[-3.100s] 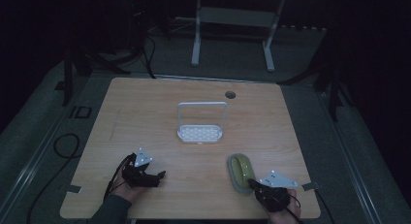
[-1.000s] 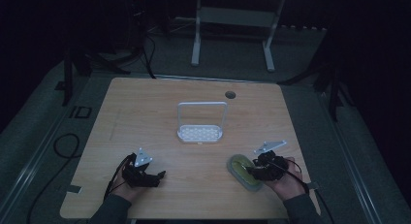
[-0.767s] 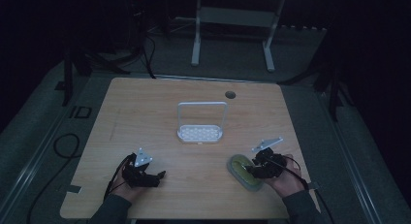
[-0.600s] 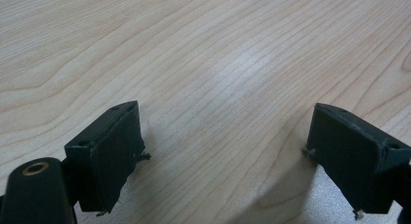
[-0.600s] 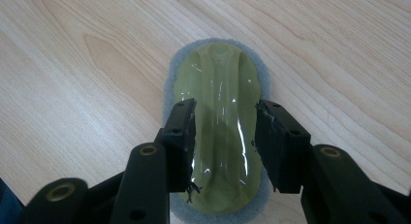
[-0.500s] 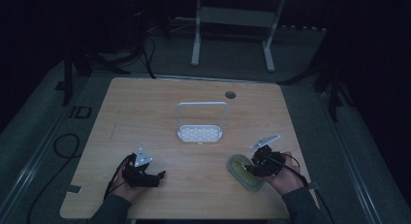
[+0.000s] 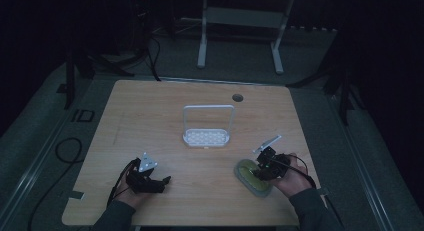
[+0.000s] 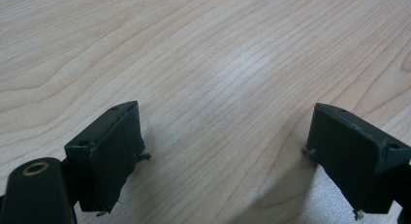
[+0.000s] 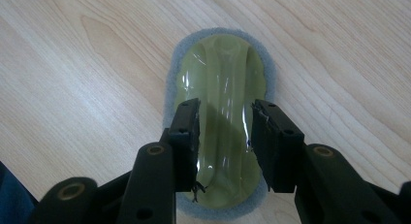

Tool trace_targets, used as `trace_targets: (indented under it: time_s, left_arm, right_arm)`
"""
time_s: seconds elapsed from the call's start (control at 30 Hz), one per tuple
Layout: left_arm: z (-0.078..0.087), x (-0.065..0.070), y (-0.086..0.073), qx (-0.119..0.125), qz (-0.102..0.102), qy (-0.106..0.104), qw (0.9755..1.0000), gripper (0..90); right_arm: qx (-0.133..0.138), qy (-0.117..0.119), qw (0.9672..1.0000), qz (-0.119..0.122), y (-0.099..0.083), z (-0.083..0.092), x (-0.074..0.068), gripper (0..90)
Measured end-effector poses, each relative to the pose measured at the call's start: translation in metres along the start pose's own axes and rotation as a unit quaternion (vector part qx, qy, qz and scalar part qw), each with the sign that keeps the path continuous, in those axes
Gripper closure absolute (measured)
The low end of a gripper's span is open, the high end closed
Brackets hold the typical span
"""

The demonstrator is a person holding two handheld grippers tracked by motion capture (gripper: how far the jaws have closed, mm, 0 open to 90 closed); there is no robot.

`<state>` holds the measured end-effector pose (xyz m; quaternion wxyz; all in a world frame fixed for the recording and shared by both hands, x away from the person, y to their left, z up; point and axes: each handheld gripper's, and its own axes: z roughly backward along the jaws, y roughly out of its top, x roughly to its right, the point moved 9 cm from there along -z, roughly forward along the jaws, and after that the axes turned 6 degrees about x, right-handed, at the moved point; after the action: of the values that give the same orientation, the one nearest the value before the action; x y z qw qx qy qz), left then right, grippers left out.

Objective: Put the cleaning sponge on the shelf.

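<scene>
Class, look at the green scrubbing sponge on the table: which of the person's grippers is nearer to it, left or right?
Right. The right gripper is directly over the sponge, jaws straddling its raised green handle. The left gripper rests on bare wood across the table, well away from it.

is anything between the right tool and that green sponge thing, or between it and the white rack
Nothing visible. The right tool hangs open right over the green sponge, a jaw to each side of its raised ridge. The wooden table between sponge and white rack is bare, and the left tool sits well off that path.

White perforated tray (image 7: 207, 138) with arched handle mid-table (image 7: 150, 111); round grommet hole (image 7: 237, 97) beyond.
</scene>
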<state>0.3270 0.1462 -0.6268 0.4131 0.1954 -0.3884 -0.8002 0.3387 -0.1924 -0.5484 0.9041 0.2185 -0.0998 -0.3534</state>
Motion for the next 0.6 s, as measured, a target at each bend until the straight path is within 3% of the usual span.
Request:
trace_targets:
  time_s: [0.6]
  left_arm:
    - [0.0001,-0.0003,-0.0001,-0.001,-0.002,0.0,1.0,12.7]
  right_arm:
    - [-0.054,0.009,0.9984,0.011,0.0052,-0.0056,-0.0006,62.2]
